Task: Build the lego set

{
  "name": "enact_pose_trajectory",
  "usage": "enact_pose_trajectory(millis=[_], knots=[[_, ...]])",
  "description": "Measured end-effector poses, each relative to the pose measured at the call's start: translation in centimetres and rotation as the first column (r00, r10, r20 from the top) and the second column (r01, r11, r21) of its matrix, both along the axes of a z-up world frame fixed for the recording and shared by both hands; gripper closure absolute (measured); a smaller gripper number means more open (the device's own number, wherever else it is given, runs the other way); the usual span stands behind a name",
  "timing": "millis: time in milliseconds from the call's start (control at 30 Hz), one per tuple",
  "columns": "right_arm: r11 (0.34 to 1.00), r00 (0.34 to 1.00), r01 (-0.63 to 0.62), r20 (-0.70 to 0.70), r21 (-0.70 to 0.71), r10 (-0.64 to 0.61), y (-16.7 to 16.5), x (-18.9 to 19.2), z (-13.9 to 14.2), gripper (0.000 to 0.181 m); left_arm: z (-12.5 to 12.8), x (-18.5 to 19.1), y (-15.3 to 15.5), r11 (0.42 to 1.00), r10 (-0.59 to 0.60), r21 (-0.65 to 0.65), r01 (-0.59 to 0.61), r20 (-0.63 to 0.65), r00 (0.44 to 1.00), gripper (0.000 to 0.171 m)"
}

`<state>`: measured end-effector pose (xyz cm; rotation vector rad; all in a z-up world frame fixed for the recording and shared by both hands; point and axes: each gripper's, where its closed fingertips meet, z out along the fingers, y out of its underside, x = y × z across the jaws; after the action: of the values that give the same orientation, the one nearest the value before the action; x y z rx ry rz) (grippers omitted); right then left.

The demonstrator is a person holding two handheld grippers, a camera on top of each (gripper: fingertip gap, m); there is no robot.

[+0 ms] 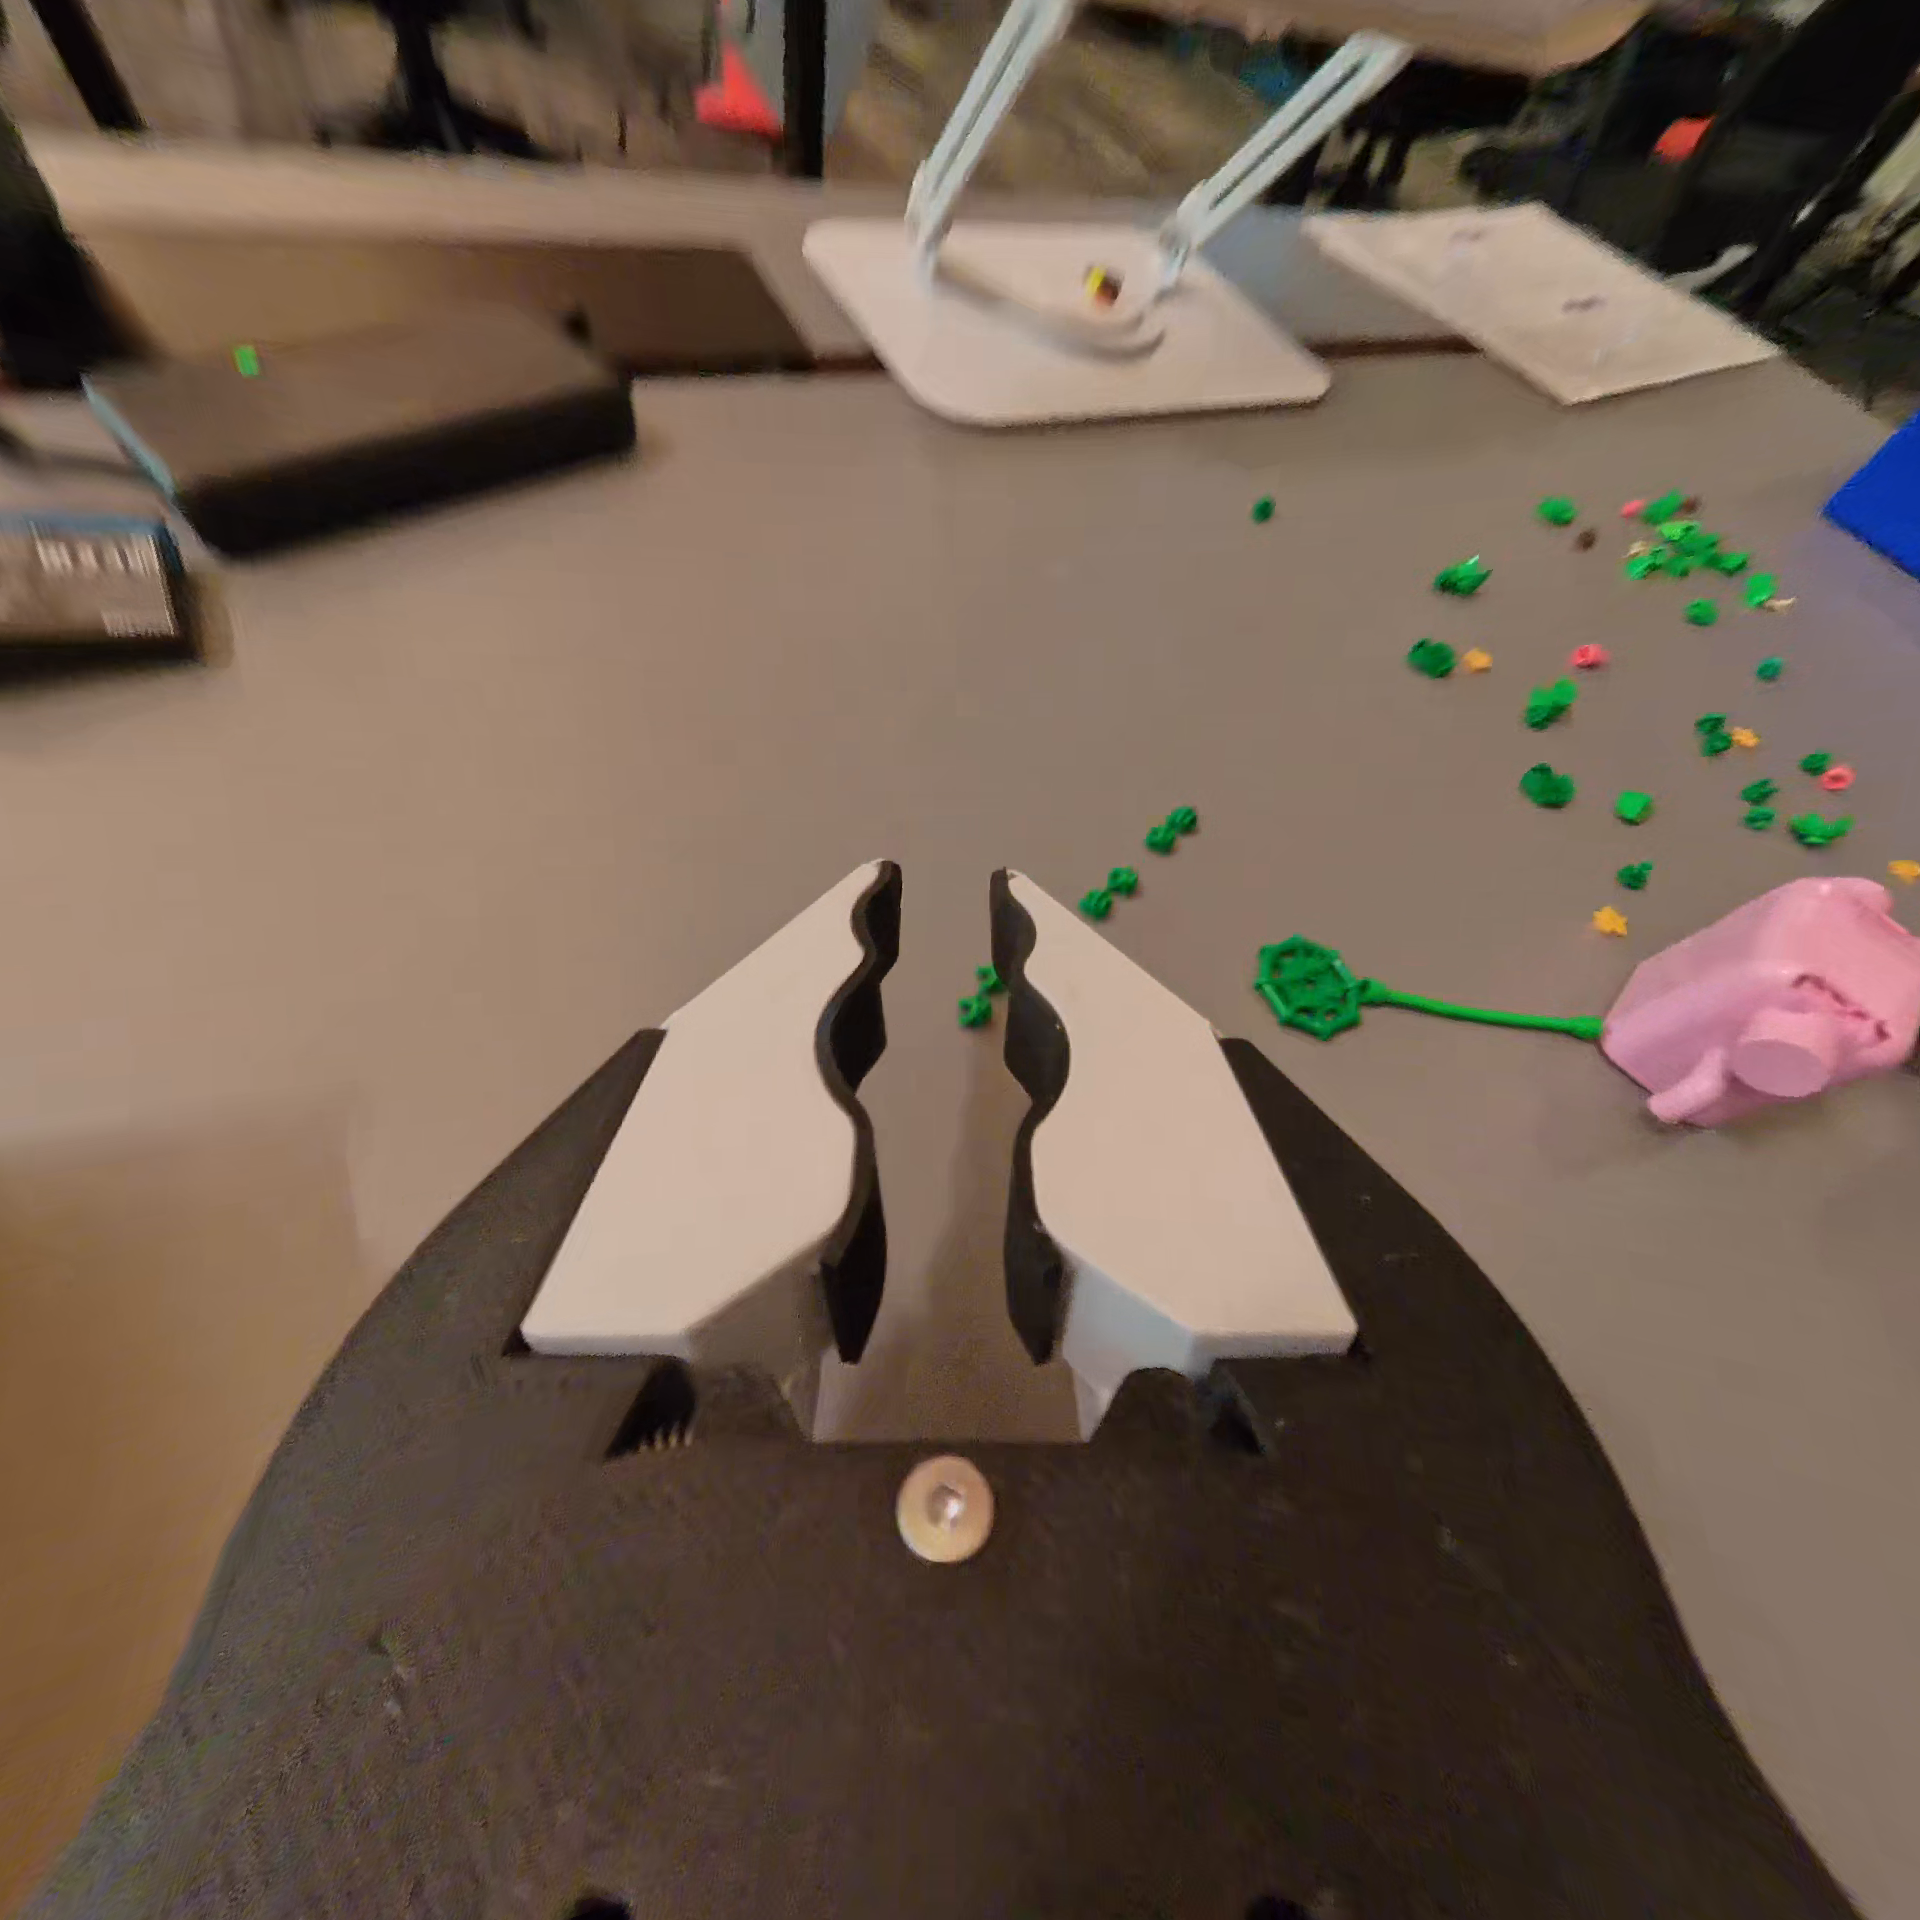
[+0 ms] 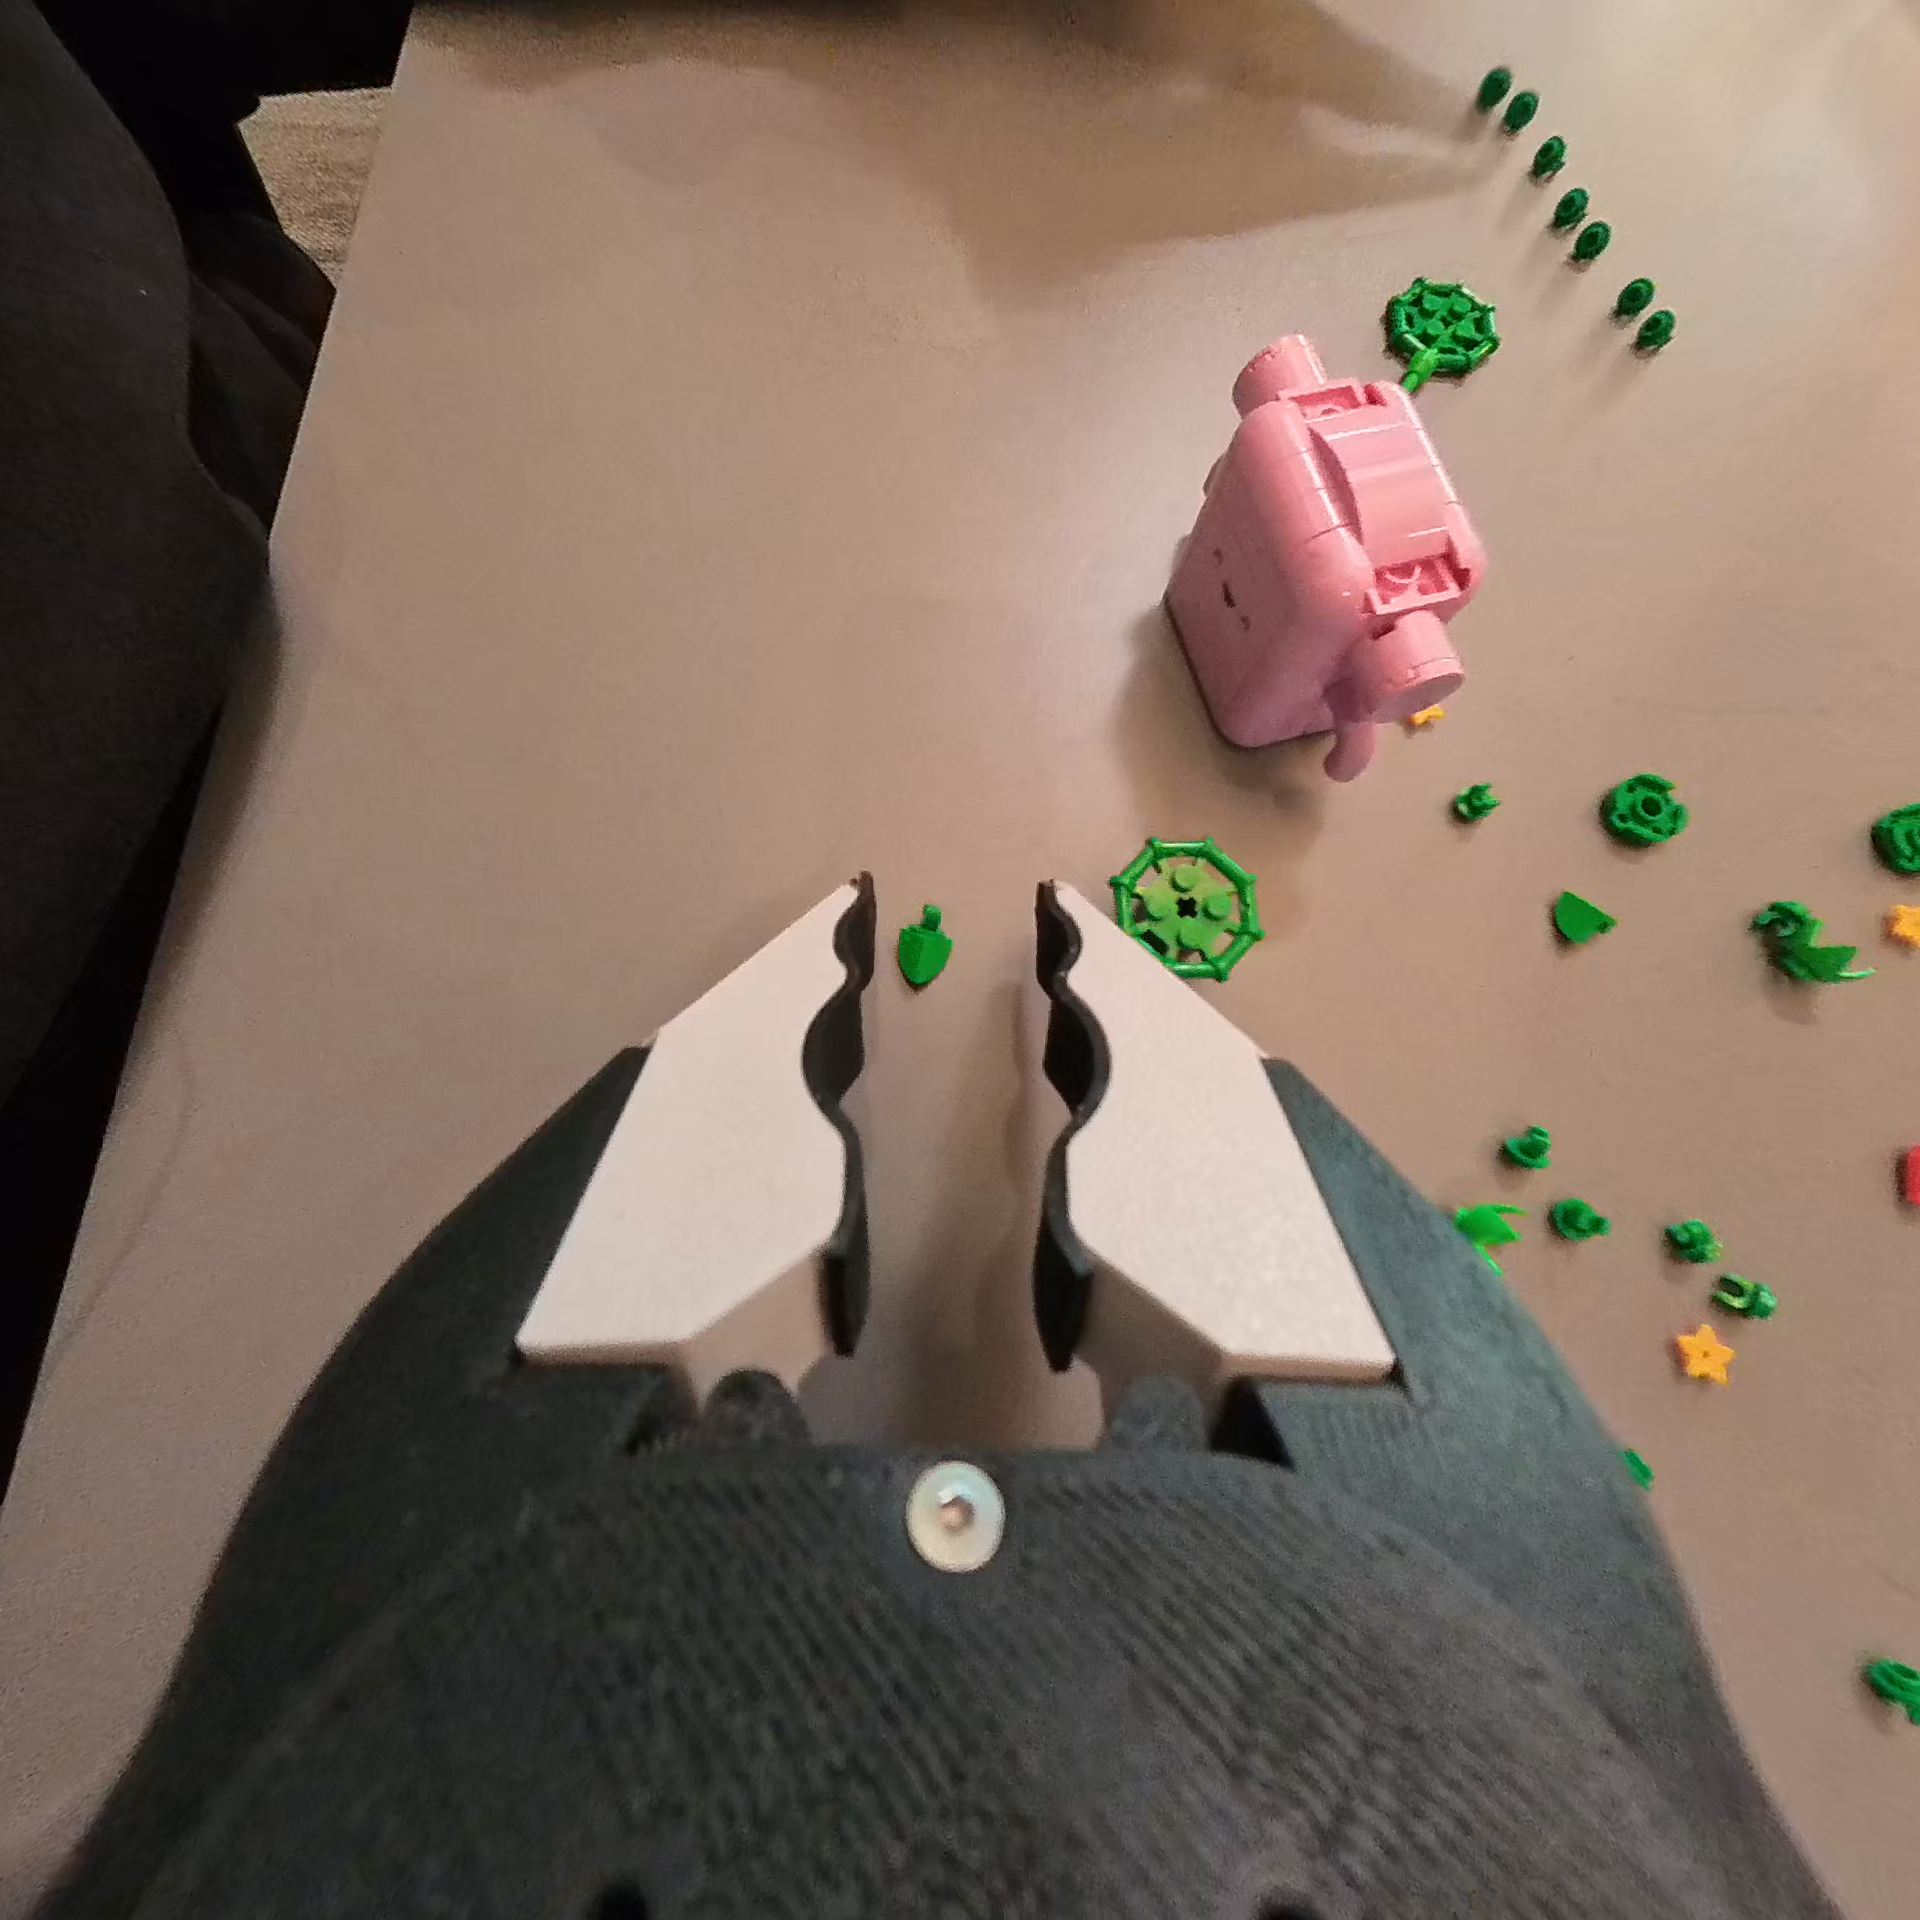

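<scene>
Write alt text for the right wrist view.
The open right gripper hovers over a tan table, a small green leaf piece lying between its fingertips. A green wheel-shaped piece sits just to the right, with a pink Lego build beyond it and small green pieces scattered further right.

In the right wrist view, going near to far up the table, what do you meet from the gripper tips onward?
Right hand-held gripper tips open, small green leaf piece between them, then green web wheel, pink lego build, stemmed green web piece, row of green studs.
</scene>
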<state>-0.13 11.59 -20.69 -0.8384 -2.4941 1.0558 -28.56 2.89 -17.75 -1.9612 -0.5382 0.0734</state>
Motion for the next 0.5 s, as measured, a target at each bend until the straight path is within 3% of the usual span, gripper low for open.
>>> enact_pose_trajectory(millis=[167, 333, 500], knots=[[1.000, 1.000, -0.002, 0.000, 0.008, 0.002, -0.1, 0.0, -0.1, 0.152, -1.4, -0.1, -0.4, 0.999, -0.001, -0.043, 0.006, 0.113, 0.994, 0.152], [1.000, 1.000, -0.001, 0.002, 0.006, 0.001, -0.1, 0.0, -0.2, 0.152, -2.7, 1.0, -0.4, 0.992, -0.067, -0.087, 0.087, 0.210, 0.975, 0.147], [1.000, 1.000, -0.002, 0.005, 0.009, 0.002, -0.1, 0.0, -0.3, 0.152, -3.5, 1.8, 0.1, 0.978, -0.113, -0.152, 0.144, 0.198, 0.974, 0.138]])
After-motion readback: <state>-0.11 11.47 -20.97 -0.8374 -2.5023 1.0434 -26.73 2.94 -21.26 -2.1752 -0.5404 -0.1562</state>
